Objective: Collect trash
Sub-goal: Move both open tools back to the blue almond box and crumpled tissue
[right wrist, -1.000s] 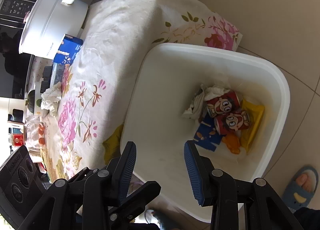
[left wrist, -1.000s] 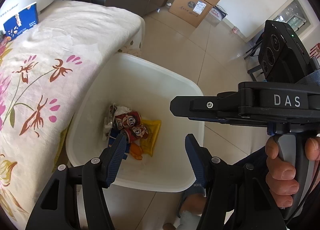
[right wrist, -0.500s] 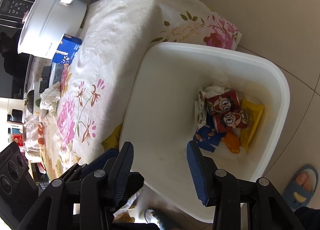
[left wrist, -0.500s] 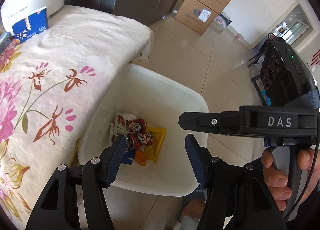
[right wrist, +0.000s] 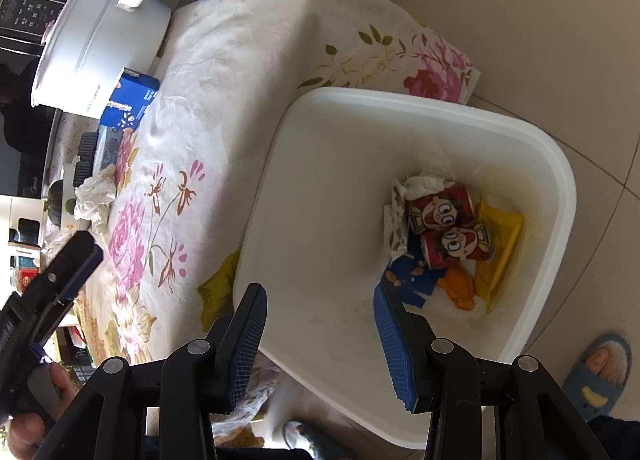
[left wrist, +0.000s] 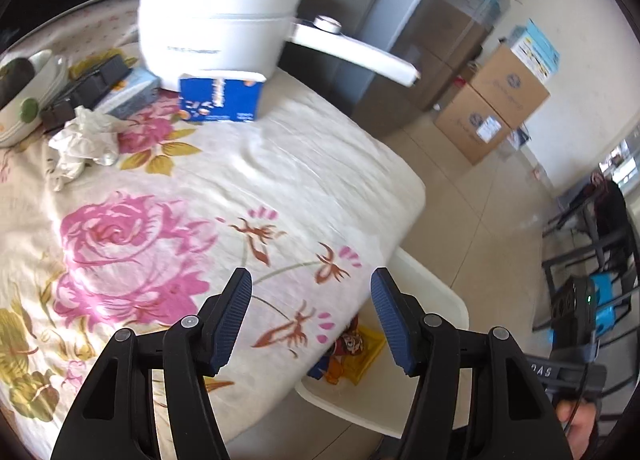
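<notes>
A white plastic bin (right wrist: 532, 148) stands on the floor by the table's edge; it also shows in the left wrist view (left wrist: 432, 284). It holds two red cartoon cans (right wrist: 448, 228), a yellow wrapper (right wrist: 500, 244), blue and orange wrappers and a white tissue. A crumpled white tissue (left wrist: 80, 140) lies on the flowered tablecloth (left wrist: 240, 188), also in the right wrist view (right wrist: 94, 200). A blue carton (left wrist: 220, 98) stands before the pot. My left gripper (left wrist: 310, 316) is open and empty above the table's near edge. My right gripper (right wrist: 320, 340) is open and empty over the bin.
A white electric pot (left wrist: 220, 16) with a long handle stands at the table's back. A bowl (left wrist: 24, 96) and dark objects (left wrist: 88, 86) lie at the far left. Cardboard boxes (left wrist: 492, 108) stand on the tiled floor. A slippered foot (right wrist: 600, 376) is beside the bin.
My left gripper has swung up and left from over the bin to face the tabletop. The right gripper has stayed over the bin, both still open.
</notes>
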{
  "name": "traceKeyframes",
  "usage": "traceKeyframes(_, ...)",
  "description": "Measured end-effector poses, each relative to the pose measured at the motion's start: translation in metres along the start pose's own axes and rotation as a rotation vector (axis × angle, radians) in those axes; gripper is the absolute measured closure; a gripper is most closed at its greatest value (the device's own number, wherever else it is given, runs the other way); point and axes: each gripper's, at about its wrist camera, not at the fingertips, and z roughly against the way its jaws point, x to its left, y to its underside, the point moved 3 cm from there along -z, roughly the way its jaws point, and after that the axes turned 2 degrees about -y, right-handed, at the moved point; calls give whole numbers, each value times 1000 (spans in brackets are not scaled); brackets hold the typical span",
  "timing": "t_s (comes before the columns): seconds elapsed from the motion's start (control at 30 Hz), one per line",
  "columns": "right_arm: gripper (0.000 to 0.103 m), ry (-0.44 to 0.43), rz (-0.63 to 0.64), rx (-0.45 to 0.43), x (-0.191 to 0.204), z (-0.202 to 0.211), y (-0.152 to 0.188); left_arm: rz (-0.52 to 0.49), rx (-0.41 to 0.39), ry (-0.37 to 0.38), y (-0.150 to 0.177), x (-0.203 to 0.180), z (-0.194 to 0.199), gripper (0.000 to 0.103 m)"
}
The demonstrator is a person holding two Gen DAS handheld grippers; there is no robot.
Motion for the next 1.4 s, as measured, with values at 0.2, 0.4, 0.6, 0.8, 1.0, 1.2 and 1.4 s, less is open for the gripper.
traceKeyframes(0.2, 49, 8, 21, -12, 15, -3, -3, 148, -68, -12, -26, 58, 28, 37)
traceKeyframes(0.4, 48, -16, 91, 1, 59, -20, -3, 268, -83, -53, -37, 105, 45, 34)
traceKeyframes(0.6, 45, -36, 162, 58, 109, -53, 0, 405, -95, -44, -44, 151, 66, 33)
traceKeyframes(0.8, 33, -46, 257, 47, 162, -81, -4, 522, -104, -77, -47, 197, 68, 32)
traceKeyframes(1.0, 22, -5, 361, -13, 200, -106, -28, 575, -89, -122, -55, 228, 61, 32)
traceKeyframes(1.2, 20, 51, 424, -36, 214, -145, -57, 602, -93, -142, -71, 248, 55, 32)
traceKeyframes(1.4, 20, 19, 410, -57, 220, -165, -81, 681, -109, -147, -80, 278, 51, 32)
